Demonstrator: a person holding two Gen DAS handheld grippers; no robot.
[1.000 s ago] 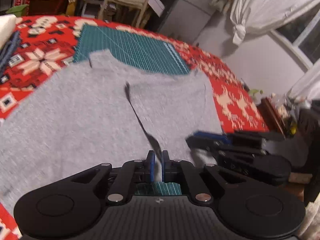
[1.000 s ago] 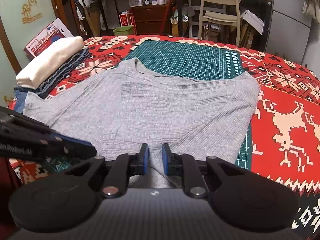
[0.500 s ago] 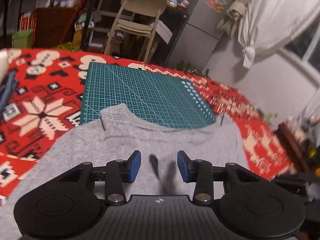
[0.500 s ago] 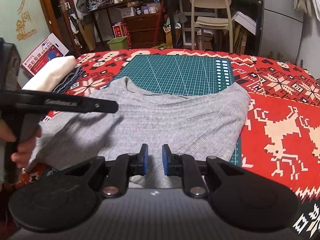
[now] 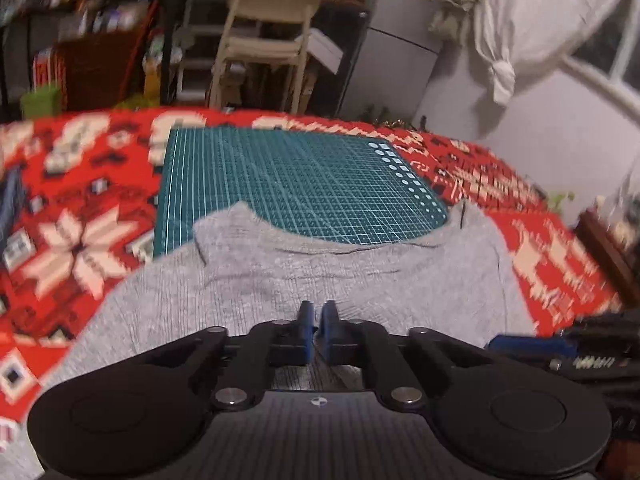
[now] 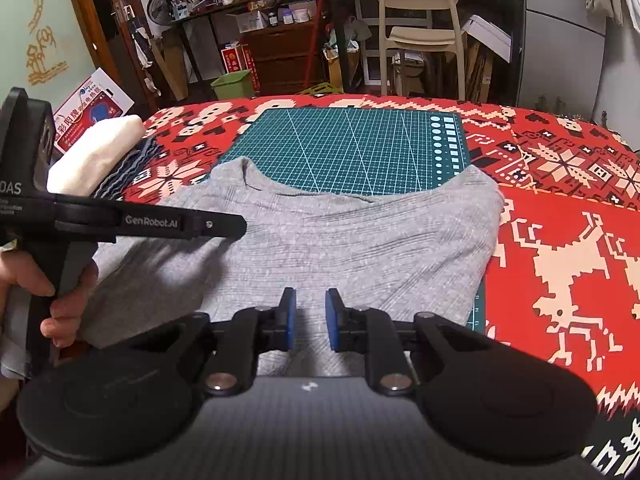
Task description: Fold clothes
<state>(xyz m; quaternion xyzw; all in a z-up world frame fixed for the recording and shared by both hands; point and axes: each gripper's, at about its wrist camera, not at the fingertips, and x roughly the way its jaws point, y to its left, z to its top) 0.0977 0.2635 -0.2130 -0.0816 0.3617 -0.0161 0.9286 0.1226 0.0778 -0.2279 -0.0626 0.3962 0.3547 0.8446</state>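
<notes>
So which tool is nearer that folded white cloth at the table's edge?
Left. The left tool hovers over the grey knit top on the side where the folded white cloth lies; the right tool sits further toward the red patterned tablecloth.

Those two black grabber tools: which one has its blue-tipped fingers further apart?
The right gripper: a clear gap shows grey sweater between its fingers. The left gripper's fingers are nearly together, leaving only a thin slit.

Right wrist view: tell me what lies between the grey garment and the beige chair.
In the right wrist view, the green cutting mat and red patterned cloth lie between the grey garment and the beige chair.
</notes>
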